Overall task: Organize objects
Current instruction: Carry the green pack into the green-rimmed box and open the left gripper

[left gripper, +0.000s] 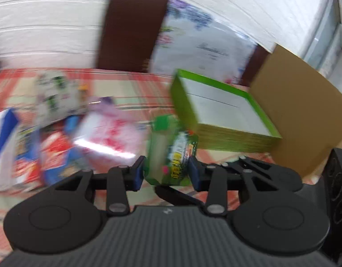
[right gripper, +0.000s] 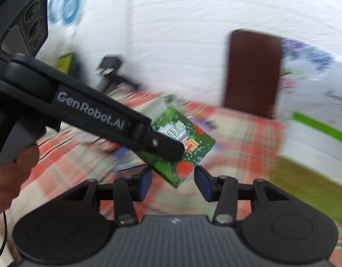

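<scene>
Left gripper [left gripper: 166,170]: I read both blue pads pressed against a green snack packet [left gripper: 171,153], one on each flat side, so it is clamped. The packet stands on edge between them, long axis running away from the camera and slightly up, far end toward the green-rimmed box [left gripper: 224,113].

Right gripper [right gripper: 173,183]: jaws stand apart with nothing between the pads. From this side the same green snack packet [right gripper: 188,155] shows its printed face, tilted, one corner pointing down into the gap between the right fingers, not touching either as far as I can tell through the blur. The left gripper's finger [right gripper: 162,142] crosses its face from the left.

Outward: checked red tablecloth [left gripper: 130,89] underneath. Left of the packet lies a blurred pile of boxes and packets [left gripper: 59,140]; right of it the green-rimmed box, with a brown cardboard sheet [left gripper: 304,115] just beyond. Only the right view shows my hand [right gripper: 12,173] on the left handle.
</scene>
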A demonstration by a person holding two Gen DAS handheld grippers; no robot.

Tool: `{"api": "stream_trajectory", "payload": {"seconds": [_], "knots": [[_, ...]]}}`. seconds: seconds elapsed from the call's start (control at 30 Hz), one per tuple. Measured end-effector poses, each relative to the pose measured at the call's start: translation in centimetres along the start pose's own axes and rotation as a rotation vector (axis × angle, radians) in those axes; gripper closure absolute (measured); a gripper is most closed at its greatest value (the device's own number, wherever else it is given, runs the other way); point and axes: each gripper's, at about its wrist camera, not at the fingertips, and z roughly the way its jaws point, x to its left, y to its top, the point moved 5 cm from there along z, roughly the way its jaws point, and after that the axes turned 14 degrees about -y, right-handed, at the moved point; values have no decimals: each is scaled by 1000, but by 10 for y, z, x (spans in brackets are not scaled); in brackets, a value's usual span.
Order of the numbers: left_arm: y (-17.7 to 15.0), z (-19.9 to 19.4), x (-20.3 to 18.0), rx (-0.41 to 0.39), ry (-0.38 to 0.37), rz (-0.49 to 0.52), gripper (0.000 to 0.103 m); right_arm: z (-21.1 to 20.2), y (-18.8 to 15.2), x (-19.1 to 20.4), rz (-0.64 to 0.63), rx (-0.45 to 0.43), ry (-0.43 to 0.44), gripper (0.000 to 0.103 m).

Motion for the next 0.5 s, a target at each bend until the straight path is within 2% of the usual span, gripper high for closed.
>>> {"api": "stream_trajectory", "payload": {"seconds": [0.03,0.13,0.27,0.37,0.4,0.43,0.5], "knots": [[5,14,-9,22,-21,23,64,-2,2,-13,14,-21,-25,61],[20,53,-37,44,-20,140,64,-6,6,-48,13,-67,-131,62],[42,103,-66,76,-62,198,64,0,6,-105,88,-74,-238,61],[62,138,-83,72,-58,249,62,10,10,-145,130,-88,-306,61],[67,151,-86,75,-37,261,49,19,11,-155,134,-86,-338,59],[72,162,-87,83,0,269,34,26,11,-167,135,-81,-369,50],[79,177,-82,92,80,257,33,46,10,-186,138,-26,-434,47]]}}
